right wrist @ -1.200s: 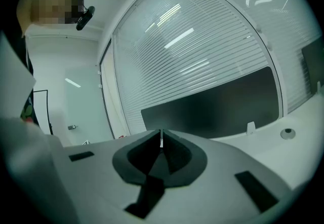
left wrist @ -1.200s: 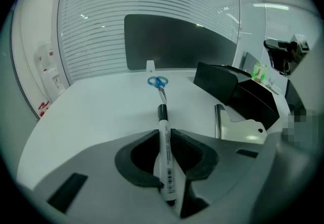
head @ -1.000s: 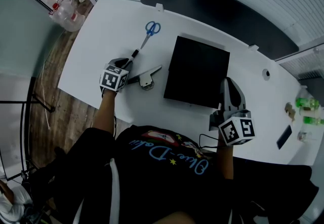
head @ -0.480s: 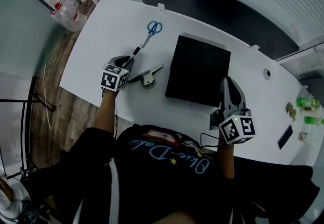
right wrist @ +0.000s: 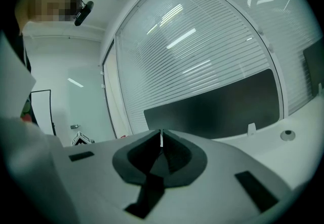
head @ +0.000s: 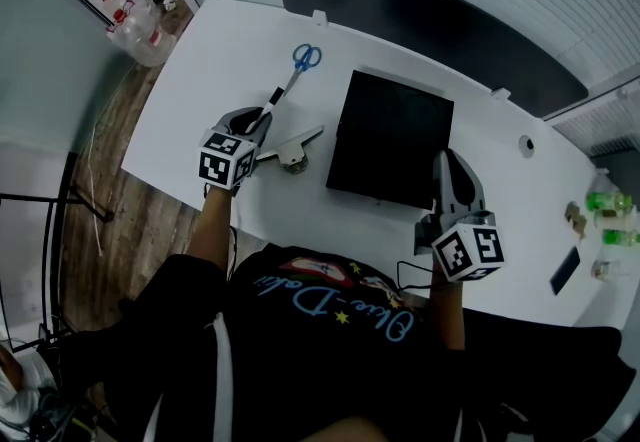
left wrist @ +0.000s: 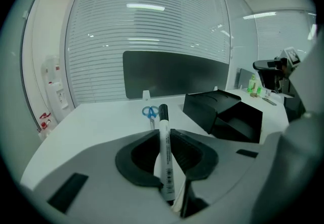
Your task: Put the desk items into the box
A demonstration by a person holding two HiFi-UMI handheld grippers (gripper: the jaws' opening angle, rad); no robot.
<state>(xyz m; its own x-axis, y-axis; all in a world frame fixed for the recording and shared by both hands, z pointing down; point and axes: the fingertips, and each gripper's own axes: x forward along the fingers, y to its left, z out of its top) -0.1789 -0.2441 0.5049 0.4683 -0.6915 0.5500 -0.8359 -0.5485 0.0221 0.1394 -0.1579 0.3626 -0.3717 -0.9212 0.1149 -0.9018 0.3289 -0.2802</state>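
Here, the white desk (head: 200, 60) fills the middle of the head view, with the black box (head: 390, 140) near its centre. The right gripper (head: 447, 165) is at the box's five o'clock, by a corner, its jaws nearly together with nothing between them. The left gripper (head: 260, 120) is at the box's nine o'clock, its jaws clamped on a white marker (left wrist: 164, 152). A grey metal tool (head: 290, 148) lies between that gripper and the box. Blue-handled scissors (head: 300, 65) lie at the box's ten o'clock. The marker's black cap points toward them, at one o'clock.
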